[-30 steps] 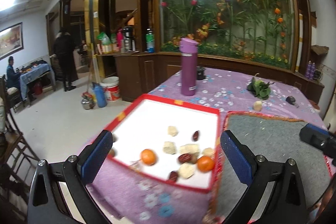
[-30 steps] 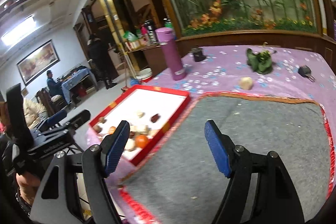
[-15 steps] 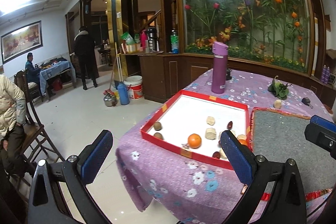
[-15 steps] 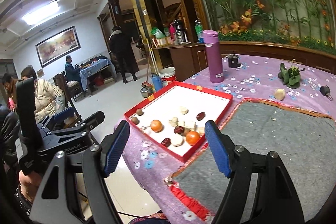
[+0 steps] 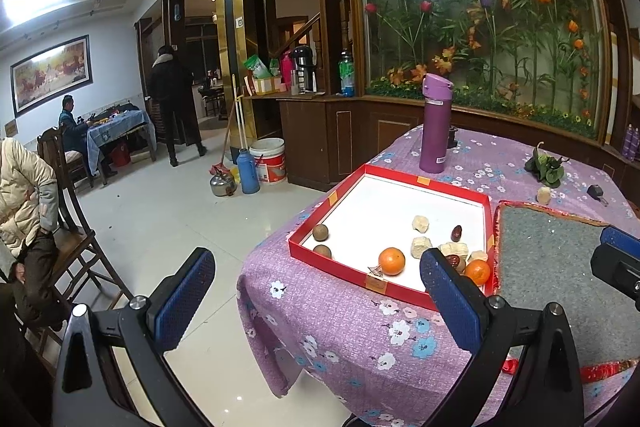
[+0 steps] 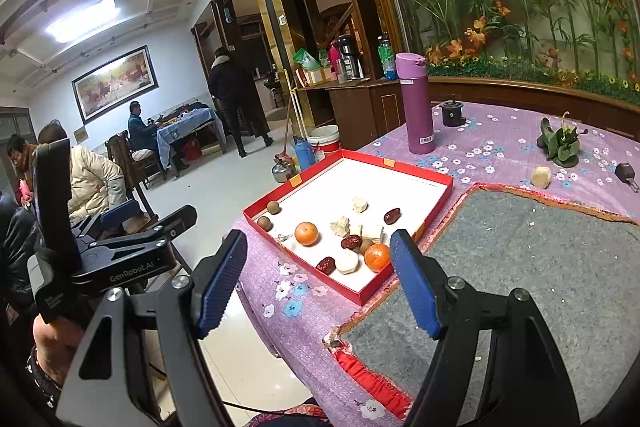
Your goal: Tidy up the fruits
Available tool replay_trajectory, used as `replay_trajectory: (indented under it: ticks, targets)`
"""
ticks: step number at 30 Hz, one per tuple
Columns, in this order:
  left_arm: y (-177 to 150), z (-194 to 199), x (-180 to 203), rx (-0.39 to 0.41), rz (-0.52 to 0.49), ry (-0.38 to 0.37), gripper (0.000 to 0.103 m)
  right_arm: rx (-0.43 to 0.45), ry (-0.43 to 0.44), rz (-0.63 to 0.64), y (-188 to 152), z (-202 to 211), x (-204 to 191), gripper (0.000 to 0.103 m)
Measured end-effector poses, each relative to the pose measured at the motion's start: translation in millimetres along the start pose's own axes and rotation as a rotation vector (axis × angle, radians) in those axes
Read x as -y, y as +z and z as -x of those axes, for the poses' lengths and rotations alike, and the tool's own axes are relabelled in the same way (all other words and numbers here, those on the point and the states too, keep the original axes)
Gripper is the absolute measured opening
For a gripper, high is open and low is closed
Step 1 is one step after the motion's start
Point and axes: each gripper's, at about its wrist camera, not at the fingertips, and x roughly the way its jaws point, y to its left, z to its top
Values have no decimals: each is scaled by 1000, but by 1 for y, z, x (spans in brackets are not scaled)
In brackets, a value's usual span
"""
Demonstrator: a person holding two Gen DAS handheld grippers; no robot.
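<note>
Pulling back from the tray (image 5: 486, 215), both grippers, left (image 5: 316, 291) and right (image 6: 318, 279), gape empty; fruit now lies well ahead, unsorted, so sorting hasn't begun.

Your tray (image 6: 404, 175) sits on the table (image 6: 500, 151) near its front corner, holding two tangerines (image 6: 306, 233), dates (image 6: 392, 215) and pale chunks (image 6: 359, 204). At its 3 o'clock lies the mat (image 6: 540, 259); at 12 o'clock stands the flask (image 6: 416, 103).
</note>
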Motion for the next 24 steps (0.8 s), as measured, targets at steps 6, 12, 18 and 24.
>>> replay_trajectory:
  ticks: [6, 12, 18, 24]
  targets:
    - [-1, -2, -1, -7, 2, 7, 102, -8, -6, -1, -2, -4, 3, 75]
    - [-1, -1, -16, -5, 14, 34, 102, -10, -15, 9, -4, -6, 7, 75]
    - [12, 1, -61, -15, 16, 88, 102, -14, -43, -11, -14, 3, 24, 75]
    - [75, -9, -167, -20, 10, 277, 102, 0, -151, -72, -25, 35, 70, 75]
